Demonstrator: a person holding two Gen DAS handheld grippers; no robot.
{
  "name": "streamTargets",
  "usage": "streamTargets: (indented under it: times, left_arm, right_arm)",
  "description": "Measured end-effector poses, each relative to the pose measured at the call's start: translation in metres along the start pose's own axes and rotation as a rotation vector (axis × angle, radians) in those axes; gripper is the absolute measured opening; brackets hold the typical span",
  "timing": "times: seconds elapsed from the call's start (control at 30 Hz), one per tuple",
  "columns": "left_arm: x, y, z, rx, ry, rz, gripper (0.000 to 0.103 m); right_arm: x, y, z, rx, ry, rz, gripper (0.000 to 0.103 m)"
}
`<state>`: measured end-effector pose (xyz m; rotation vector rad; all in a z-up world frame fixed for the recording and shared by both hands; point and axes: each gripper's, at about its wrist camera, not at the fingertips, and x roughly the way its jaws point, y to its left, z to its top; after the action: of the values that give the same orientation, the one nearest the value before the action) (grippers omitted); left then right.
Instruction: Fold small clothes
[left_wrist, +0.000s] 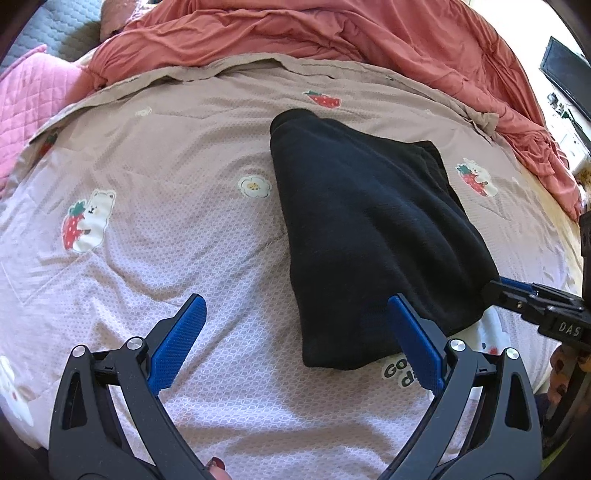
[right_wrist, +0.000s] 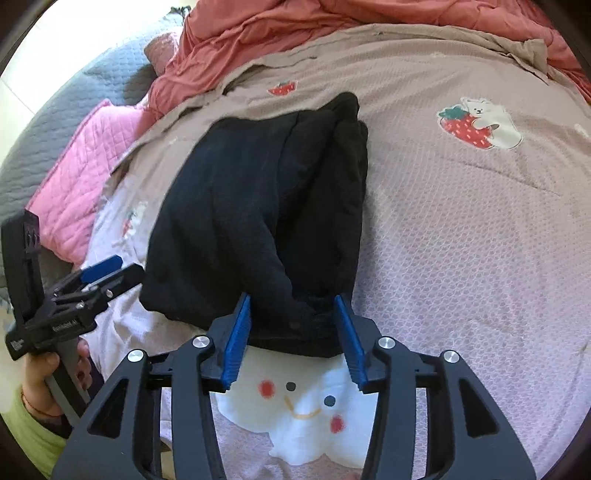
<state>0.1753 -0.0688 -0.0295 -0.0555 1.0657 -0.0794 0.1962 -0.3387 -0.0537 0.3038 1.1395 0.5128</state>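
The near edge of the folded black garment (right_wrist: 258, 206) is being straddled by the half-open right gripper (right_wrist: 293, 328), pads not pressing it. Just beside the garment, the left gripper (left_wrist: 295, 339) is being held wide open, empty. The garment is lying on the strawberry-print bedspread (left_wrist: 166, 258), with the rumpled red quilt (left_wrist: 295, 33) beyond it.

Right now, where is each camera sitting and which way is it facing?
Left wrist: on the left hand-held gripper, angled down at the bedspread; its open blue fingers show, black garment to their right.
Right wrist: on the right hand-held gripper, angled down; the garment's near edge lies between its fingers.
Shared: garment, bedspread, and each shows the other gripper.
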Motion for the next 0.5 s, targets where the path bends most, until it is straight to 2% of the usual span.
streamTargets:
  times: [0.17,0.3,0.43,0.5]
  left_arm:
    - [-0.003,-0.007,0.004,0.013,-0.027,0.004,0.092]
    - [-0.002,-0.016,0.013,0.039,-0.066,0.002,0.091]
    - [0.007,-0.033,0.022,0.094,-0.096,-0.004,0.072]
    - [0.016,-0.042,0.021,0.136,-0.078,0.000,0.064]
  right_arm:
    - [-0.023,-0.011,0.008,0.077,-0.136,0.084,0.048]
    - [-0.028,-0.016,0.015,0.107,-0.201,0.062,0.049]
    - [-0.029,-0.019,0.022,0.128,-0.247,0.029,0.049]
    - [-0.029,-0.022,0.028,0.143,-0.276,0.027,0.049]
